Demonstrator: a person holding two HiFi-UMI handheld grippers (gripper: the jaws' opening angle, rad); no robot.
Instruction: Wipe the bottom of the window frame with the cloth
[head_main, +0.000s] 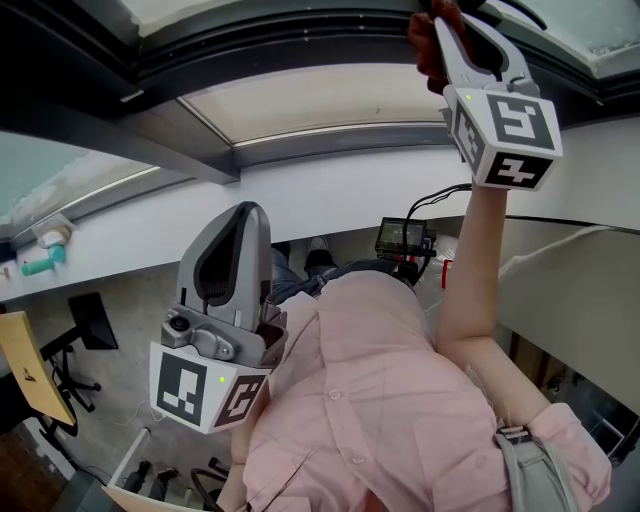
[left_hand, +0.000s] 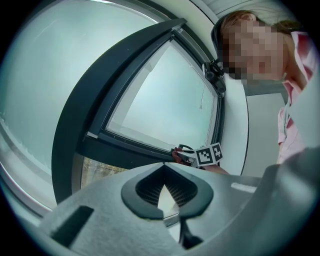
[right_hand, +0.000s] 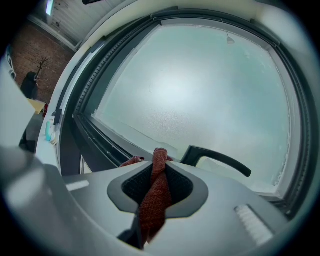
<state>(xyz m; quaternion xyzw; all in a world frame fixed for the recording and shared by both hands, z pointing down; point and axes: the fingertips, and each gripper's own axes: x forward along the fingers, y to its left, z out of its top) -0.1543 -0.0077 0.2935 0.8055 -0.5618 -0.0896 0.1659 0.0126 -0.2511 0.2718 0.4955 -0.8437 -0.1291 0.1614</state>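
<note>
While the person's right arm reaches up in the head view, the right gripper (right_hand: 159, 172) has its jaws clamped on a rust-red cloth (right_hand: 154, 200). The fabric runs twisted down between the two pads, and a short end pokes out past the tips. That end lies at the dark lower rail of the window frame (right_hand: 100, 137), just beside the black window handle (right_hand: 220, 159). Whether the fabric presses on the rail or only sits close to it cannot be told. Behind the rail and handle rises the frosted pane (right_hand: 200, 90). Seen from the left gripper view, the cloth and the right gripper's marker cube sit low against that same bottom rail.

The left gripper (left_hand: 162, 170) is held low in front of the person's pink shirt (head_main: 380, 400), well apart from the window frame. Its jaws are drawn together, with only a thin wedge of light between the pads, and they hold nothing. It points up toward the dark frame.

Below the window runs a white sill (head_main: 140, 225), with a small teal object (head_main: 42, 264) lying on its far left end.
</note>
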